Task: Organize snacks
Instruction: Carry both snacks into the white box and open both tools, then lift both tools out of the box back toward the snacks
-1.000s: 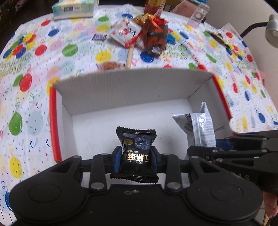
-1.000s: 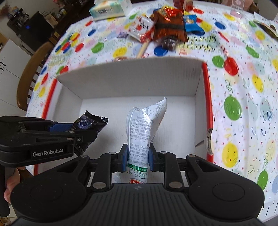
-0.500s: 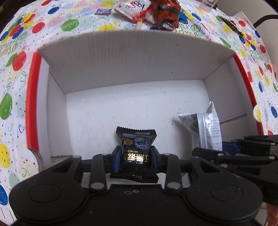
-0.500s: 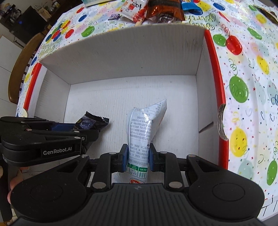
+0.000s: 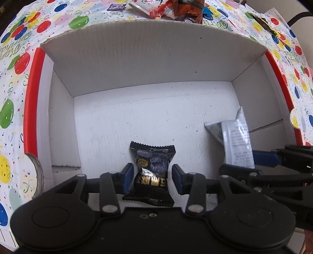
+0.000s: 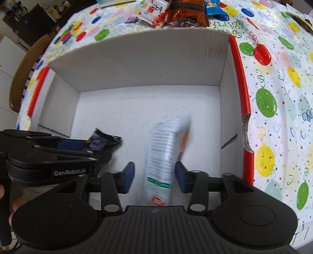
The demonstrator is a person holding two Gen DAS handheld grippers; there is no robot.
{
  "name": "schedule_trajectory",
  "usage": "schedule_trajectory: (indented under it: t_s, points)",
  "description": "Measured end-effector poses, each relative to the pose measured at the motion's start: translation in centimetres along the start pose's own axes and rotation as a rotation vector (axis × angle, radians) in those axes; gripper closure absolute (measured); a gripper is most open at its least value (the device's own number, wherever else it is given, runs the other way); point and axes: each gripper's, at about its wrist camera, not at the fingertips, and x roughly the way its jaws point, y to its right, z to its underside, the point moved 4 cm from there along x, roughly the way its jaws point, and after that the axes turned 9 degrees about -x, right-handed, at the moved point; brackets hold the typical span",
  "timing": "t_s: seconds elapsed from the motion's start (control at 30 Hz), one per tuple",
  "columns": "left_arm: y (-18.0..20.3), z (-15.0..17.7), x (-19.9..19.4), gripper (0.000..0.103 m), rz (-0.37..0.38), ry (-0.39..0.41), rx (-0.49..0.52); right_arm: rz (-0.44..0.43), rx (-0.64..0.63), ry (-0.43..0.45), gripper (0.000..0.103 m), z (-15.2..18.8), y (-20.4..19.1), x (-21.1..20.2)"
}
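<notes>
A black snack packet (image 5: 152, 168) stands between the fingers of my left gripper (image 5: 153, 179), whose jaws are open with small gaps on both sides. My right gripper (image 6: 154, 175) is open too, and a white and green packet (image 6: 164, 156) between its pads is motion-blurred and loose. Both grippers hang low inside a white cardboard box (image 5: 152, 58) with a red rim. In the left wrist view the white packet (image 5: 237, 142) sits at the right by the right gripper (image 5: 227, 168). In the right wrist view the black packet (image 6: 103, 139) shows at the left gripper (image 6: 105, 150).
Beyond the box's far wall (image 6: 146, 58) lie several snacks on the balloon tablecloth (image 6: 273, 97), among them a red-brown bag (image 6: 185, 11) and a blue packet (image 6: 215, 7). A wooden chair (image 6: 21, 72) stands at the left. A hand (image 6: 11, 207) holds the left gripper.
Both grippers dropped deeper into the box, then opened their jaws. The white packet has slipped loose and blurs; the black packet sits free between the left pads.
</notes>
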Motion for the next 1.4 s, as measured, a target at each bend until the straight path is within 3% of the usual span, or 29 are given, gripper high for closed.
schedule_trajectory:
  t_s: [0.07, 0.3, 0.43, 0.67, 0.73, 0.93, 1.07, 1.33, 1.4]
  points:
    - [0.1, 0.1, -0.3, 0.051, -0.004, 0.012, 0.005, 0.0, -0.011, 0.008, 0.05, 0.0, -0.2, -0.3]
    - [0.3, 0.0, -2.8, 0.045, 0.023, 0.055, 0.017, 0.009, -0.024, 0.045, 0.049, 0.1, -0.7, -2.4]
    - [0.6, 0.1, -5.1, 0.042, 0.04, 0.102, 0.038, 0.025, -0.027, 0.079, 0.038, 0.1, -0.6, -4.3]
    - [2.2, -0.4, -8.7, 0.034, 0.075, 0.205, 0.073, 0.029, -0.049, 0.166, 0.037, -0.7, -0.8, -8.9]
    - [2.5, -0.7, -9.9, 0.032, 0.079, 0.236, 0.085, 0.039, -0.058, 0.191, 0.032, -1.1, -0.7, -10.1]
    - [2.8, -1.9, -13.0, 0.025, 0.089, 0.314, 0.097, 0.06, -0.045, 0.256, 0.029, -3.0, 0.3, -13.2]
    - [2.8, -3.0, -14.2, 0.018, 0.082, 0.354, 0.092, 0.077, -0.021, 0.292, 0.022, -4.7, 1.4, -14.6]
    - [2.8, -6.1, -15.5, 0.001, 0.042, 0.423, 0.086, 0.105, 0.011, 0.317, 0.022, -9.0, 3.6, -15.7]
    - [2.8, -7.1, -15.6, 0.001, 0.038, 0.433, 0.076, 0.105, 0.016, 0.316, 0.022, -10.3, 4.3, -15.6]
